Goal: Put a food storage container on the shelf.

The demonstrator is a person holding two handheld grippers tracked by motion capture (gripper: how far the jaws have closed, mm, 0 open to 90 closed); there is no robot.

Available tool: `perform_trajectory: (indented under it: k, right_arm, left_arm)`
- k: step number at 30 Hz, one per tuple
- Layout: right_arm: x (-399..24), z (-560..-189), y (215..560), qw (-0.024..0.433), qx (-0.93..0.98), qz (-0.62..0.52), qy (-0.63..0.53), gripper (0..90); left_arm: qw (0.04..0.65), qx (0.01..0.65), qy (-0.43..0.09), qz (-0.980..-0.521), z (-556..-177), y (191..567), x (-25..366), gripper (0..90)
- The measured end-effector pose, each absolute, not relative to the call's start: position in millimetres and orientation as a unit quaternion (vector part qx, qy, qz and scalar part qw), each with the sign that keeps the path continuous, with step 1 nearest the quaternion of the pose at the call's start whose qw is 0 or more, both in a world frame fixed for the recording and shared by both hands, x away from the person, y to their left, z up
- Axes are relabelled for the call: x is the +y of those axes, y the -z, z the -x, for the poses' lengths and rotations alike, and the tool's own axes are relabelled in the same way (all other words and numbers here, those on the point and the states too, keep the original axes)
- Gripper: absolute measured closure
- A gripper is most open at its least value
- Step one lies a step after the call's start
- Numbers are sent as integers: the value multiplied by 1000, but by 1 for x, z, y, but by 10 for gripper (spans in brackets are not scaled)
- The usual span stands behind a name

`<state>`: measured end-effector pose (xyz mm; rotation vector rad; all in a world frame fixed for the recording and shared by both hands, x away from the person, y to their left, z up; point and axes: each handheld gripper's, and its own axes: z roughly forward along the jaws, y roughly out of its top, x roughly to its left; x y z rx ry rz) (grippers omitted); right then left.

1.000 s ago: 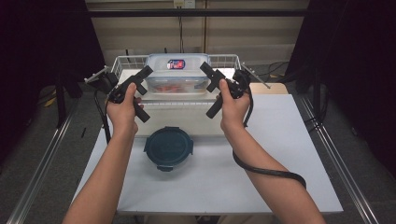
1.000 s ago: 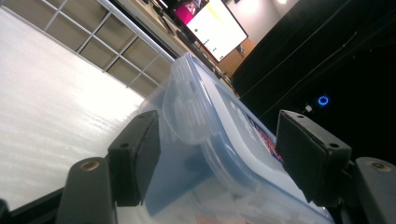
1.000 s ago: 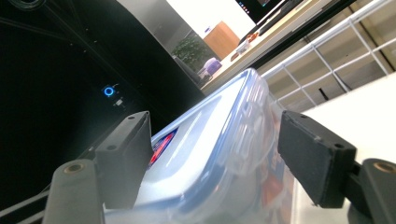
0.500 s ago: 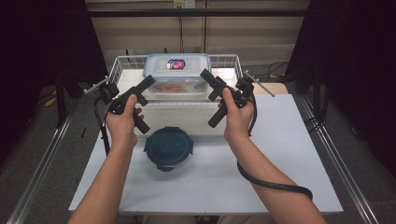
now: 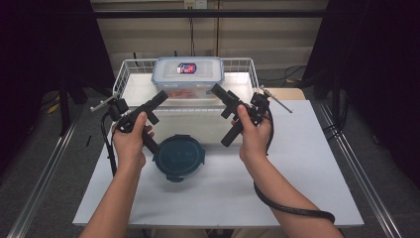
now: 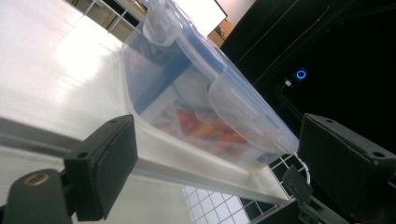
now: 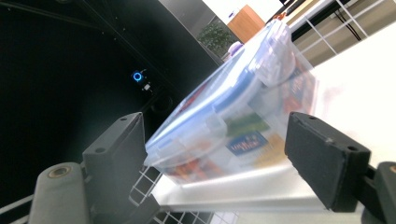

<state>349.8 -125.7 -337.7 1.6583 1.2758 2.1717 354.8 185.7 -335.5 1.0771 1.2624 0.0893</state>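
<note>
The white wire basket [image 5: 124, 79] lies just ahead of both grippers, and in it sits the clear lidded container [image 5: 187, 74], framed between the jaws in each gripper view. It looks rigid, smooth-sided and probably slippery, moderately weighted by the packets inside; its short ends beneath the lid rim seem the surest places to grip. The dark round lid [image 5: 178, 157] lies on the table behind the grippers. The left gripper [image 5: 159, 98] and right gripper [image 5: 218, 92] have just been opening, both wide and empty.
</note>
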Motion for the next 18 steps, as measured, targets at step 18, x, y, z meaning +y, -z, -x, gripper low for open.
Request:
perform_trajectory:
  k: [18]
  right_arm:
    - [-126, -332, 360, 37, 436, -542, -717, 182]
  left_arm:
    - [673, 557, -21, -486, -336, 357, 188, 89]
